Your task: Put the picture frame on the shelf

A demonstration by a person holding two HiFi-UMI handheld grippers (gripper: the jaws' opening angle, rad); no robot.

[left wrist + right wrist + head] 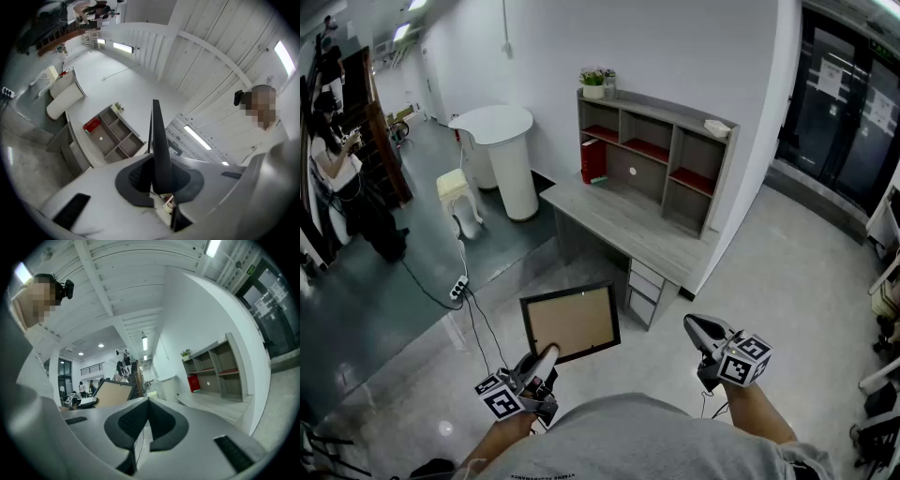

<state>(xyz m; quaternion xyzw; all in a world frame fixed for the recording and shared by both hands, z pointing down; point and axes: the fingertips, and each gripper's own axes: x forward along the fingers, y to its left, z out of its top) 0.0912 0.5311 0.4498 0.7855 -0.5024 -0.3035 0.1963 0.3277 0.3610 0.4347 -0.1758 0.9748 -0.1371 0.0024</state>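
The picture frame (570,322), black-edged with a tan backing, hangs in the air in front of me, below the desk. My left gripper (546,357) is shut on its lower edge. In the left gripper view the frame (157,140) shows edge-on, pinched between the jaws of that gripper (158,169). The grey shelf (661,157) with red-lined compartments stands on the desk (619,220) against the wall, well ahead of the frame. My right gripper (698,330) is held to the right, shut and empty; its view (147,401) shows the pads together, the frame (111,393) to the left and the shelf (213,365) to the right.
A red box (592,159) stands in the shelf's left compartment and a small plant (593,82) on its top. Drawers (645,291) sit under the desk. A white round pedestal table (502,141), a stool (459,195), a floor power strip (459,287) and a person (333,159) are at left.
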